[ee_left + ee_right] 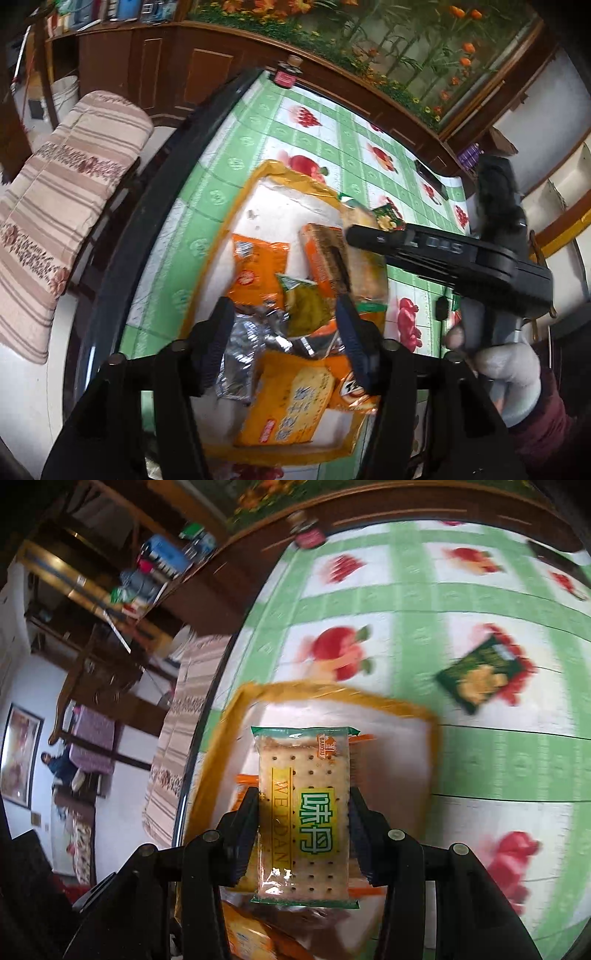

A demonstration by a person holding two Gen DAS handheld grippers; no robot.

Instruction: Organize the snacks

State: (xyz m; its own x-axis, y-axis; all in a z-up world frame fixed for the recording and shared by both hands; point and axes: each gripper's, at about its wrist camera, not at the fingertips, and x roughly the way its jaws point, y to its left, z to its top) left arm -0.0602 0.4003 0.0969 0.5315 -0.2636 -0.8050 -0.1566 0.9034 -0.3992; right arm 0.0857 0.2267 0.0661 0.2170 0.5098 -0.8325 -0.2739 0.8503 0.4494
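Right gripper (303, 830) tilted downward over yellow-rimmed tray (221, 746), jaws clamped on cracker packet (303, 812).

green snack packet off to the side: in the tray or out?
Out. The green snack packet lies on the tablecloth, clear of the orange-rimmed tray.

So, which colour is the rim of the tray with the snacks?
The tray's rim is orange-yellow around a white inside; the right wrist view shows it best.

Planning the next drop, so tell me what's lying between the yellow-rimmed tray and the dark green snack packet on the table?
Nothing: in the right wrist view only bare fruit-print tablecloth separates the tray from the dark green snack packet.
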